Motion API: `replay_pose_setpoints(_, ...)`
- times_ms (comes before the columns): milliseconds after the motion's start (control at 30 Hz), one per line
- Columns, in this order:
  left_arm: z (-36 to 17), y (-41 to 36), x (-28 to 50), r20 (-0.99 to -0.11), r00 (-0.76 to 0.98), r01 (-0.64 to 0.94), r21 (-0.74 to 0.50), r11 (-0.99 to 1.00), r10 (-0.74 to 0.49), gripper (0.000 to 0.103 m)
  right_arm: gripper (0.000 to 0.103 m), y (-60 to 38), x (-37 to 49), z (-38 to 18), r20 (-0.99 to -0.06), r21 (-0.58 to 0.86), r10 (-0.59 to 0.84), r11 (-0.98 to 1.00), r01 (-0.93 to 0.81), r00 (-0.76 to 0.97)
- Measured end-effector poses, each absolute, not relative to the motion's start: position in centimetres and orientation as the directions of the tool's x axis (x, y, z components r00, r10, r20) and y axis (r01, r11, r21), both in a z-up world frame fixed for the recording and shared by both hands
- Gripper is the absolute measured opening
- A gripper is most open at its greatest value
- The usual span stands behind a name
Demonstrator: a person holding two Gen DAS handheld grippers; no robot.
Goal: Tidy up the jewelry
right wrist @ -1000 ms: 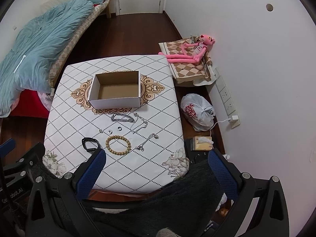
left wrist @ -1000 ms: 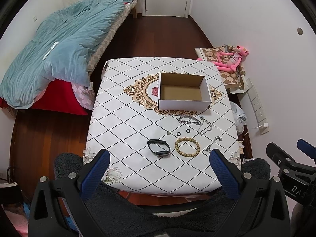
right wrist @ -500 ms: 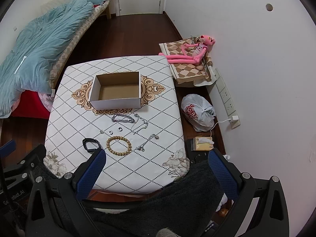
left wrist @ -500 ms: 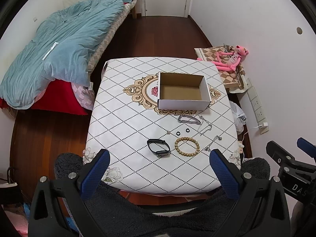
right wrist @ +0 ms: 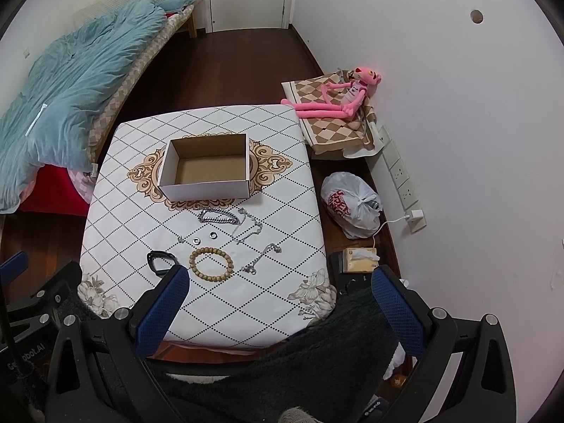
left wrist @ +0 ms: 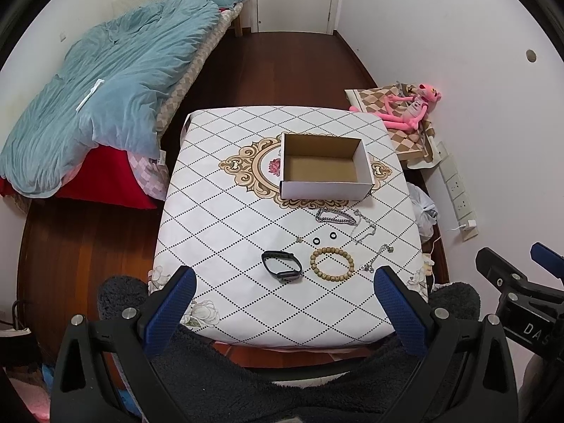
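Note:
An empty cardboard box (left wrist: 326, 165) (right wrist: 206, 167) stands mid-table on a diamond-patterned cloth (left wrist: 225, 211). In front of it lie a chunky silver chain (left wrist: 333, 216), thin silver chains (left wrist: 366, 231), two small black rings (left wrist: 324, 238), a wooden bead bracelet (left wrist: 331, 264) (right wrist: 210, 263) and a black wristband (left wrist: 282, 266) (right wrist: 160, 261). My left gripper (left wrist: 282, 303) is open and empty, high above the table's near edge. My right gripper (right wrist: 278, 303) is open and empty, above the near right corner.
A bed with a blue quilt (left wrist: 105, 88) is at the left. A pink plush toy (right wrist: 338, 98) on a checkered cushion, a plastic bag (right wrist: 352, 204) and a tissue box (right wrist: 359, 259) lie by the right wall. A dark fleece garment (left wrist: 282, 380) fills the near foreground.
Both views have shifted very slightly. The jewelry and box have not moved, and both grippers stay open.

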State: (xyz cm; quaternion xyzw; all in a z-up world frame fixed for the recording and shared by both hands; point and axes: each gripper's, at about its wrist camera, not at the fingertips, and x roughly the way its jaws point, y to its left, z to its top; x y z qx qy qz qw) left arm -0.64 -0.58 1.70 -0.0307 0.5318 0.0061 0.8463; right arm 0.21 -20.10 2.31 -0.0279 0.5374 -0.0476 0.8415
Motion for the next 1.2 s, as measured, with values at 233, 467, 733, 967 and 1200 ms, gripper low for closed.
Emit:
replay_pose_setpoints(233,1.7,-0.6,-0.7,-0.899,0.436,-0.042,-0.047,0.998,-0.024,0.103,0.103,-20.2,0.3,2.4,-0.901,-0.097,-0.109,0.994,0.050,0.419)
replay_pose_setpoints(467,1.9,-0.7,-0.7,-0.899,0.437,-0.042,-0.048,0.998,-0.024,0.103,0.103,-20.0,0.3,2.4,-0.902,-0.095,-0.106,0.994,0.048,0.418)
replay_pose_setpoints(733,2.3,-0.8,-0.8,-0.896,0.444,-0.046,-0.046,0.998,-0.021,0.103,0.103,-19.8,0.4,2.7,-0.902,-0.089,-0.099,0.995,0.043,0.420)
replay_pose_setpoints(967,0.3,-0.3,0.9,-0.900,0.437,-0.058,-0.011,0.998,0.016,0.103,0.103,-19.9,1.8,0.7,-0.904,-0.081,-0.096,0.995,0.054,0.416)
replay_pose_setpoints(1200,-6.9,1.6,4.9,-0.908,0.391,-0.109,0.119,0.987,0.153,0.103,0.103,-19.1,5.8,-8.1,-0.947,-0.051,-0.062,0.998,0.042,0.314)
